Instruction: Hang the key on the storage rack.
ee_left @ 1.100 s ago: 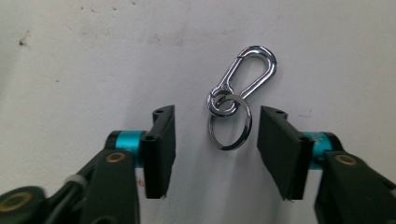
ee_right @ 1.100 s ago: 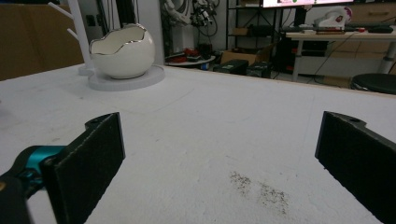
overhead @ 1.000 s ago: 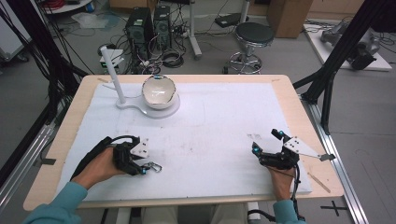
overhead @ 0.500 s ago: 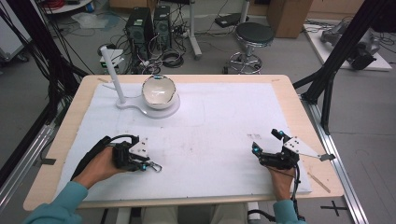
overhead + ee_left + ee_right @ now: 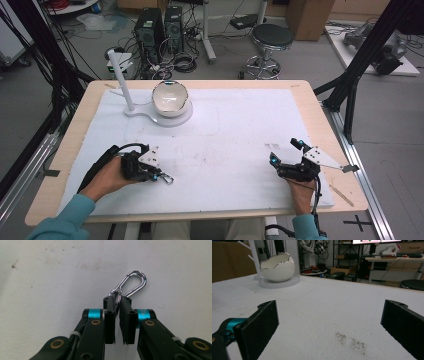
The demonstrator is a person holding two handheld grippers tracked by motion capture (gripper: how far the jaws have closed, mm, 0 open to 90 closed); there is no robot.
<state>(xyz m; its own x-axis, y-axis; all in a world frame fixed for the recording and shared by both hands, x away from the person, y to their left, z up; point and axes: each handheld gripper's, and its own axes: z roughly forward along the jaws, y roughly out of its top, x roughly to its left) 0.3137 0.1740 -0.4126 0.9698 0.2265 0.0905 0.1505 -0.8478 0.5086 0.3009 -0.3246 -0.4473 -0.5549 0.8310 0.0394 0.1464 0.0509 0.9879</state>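
A silver carabiner clip (image 5: 132, 283) lies on the white mat, its small end pinched between the jaws of my left gripper (image 5: 117, 301), which is shut on it. From above, that left gripper (image 5: 159, 176) sits at the front left of the table with the carabiner clip (image 5: 167, 178) sticking out to the right. My right gripper (image 5: 285, 152) rests at the front right, jaws wide open and nothing between them. A white egg-shaped bowl (image 5: 170, 98) stands on a white round base (image 5: 162, 119) at the back left; the same bowl (image 5: 277, 267) appears far off in the right gripper view.
A white post with pegs (image 5: 121, 79) rises from the base beside the bowl. The white mat (image 5: 225, 125) covers most of the wooden table (image 5: 75, 125). A dark smudge (image 5: 350, 341) marks the mat ahead of the right gripper. A stool (image 5: 271, 37) stands beyond the table.
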